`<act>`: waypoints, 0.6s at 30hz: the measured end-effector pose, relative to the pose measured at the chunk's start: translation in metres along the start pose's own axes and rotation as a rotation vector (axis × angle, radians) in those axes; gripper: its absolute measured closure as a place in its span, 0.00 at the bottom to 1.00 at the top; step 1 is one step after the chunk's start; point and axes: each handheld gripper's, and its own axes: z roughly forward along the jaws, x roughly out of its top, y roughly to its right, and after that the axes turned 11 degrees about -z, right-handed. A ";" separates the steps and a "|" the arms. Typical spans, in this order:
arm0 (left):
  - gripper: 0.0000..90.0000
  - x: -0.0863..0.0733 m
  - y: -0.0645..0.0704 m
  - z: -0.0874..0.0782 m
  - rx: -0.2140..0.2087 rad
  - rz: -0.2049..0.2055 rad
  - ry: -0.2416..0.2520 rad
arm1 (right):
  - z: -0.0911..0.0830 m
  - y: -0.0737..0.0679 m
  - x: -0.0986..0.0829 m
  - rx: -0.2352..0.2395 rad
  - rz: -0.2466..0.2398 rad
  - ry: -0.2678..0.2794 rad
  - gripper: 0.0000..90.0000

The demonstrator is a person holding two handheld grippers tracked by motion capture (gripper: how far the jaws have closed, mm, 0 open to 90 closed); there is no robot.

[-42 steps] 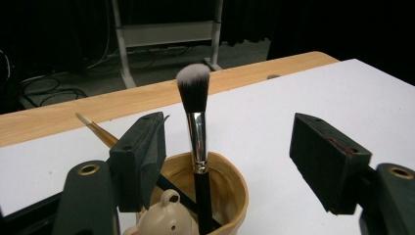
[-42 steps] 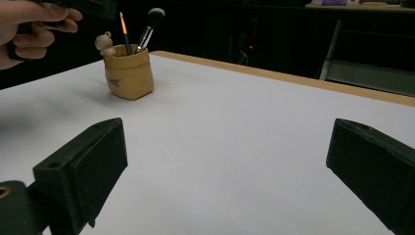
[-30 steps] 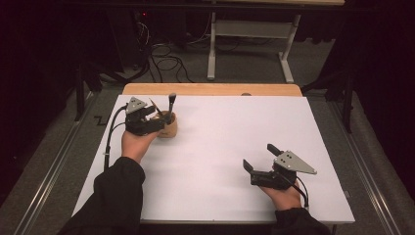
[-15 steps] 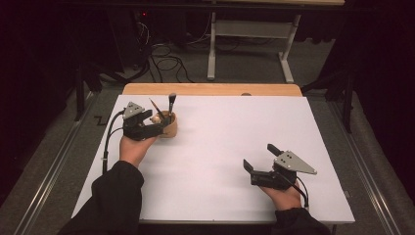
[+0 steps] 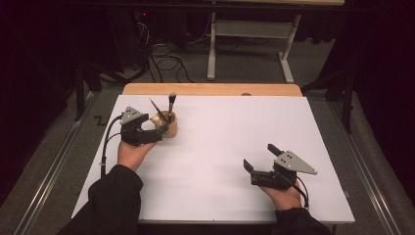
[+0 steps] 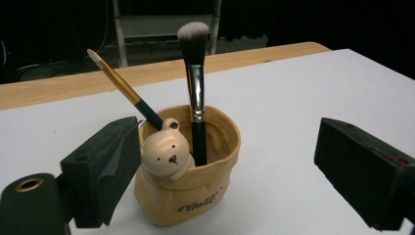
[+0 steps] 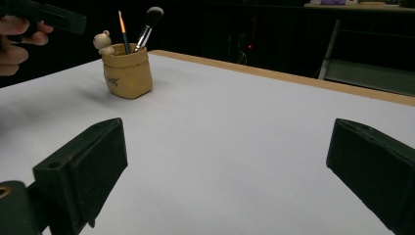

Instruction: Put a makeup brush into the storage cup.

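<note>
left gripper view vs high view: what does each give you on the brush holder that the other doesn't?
Left gripper view alone: the bear head on the holder's rim, dark lettering low on its front, and the makeup brush's silver ferrule.

High view alone: the right gripper open, far from the holder at the table's near right, and both forearms.

Both: the tan holder with a makeup brush and a slanted thin brush, the open left gripper beside it.

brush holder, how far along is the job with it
Done, by the look of it: the makeup brush and the thin paintbrush both stand in the brush holder. In hand: nothing; the left gripper sits open around the holder, and the right gripper waits open, apart. No loose brushes on the table.
</note>
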 end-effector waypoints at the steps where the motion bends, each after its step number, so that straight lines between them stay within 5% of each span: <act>1: 0.11 -0.001 0.001 -0.001 -0.006 0.001 0.001 | 0.000 0.000 0.000 -0.001 -0.002 0.001 0.02; 18: 0.02 -0.022 0.014 -0.030 -0.030 0.050 -0.002 | -0.001 0.001 0.000 -0.004 -0.004 0.001 0.02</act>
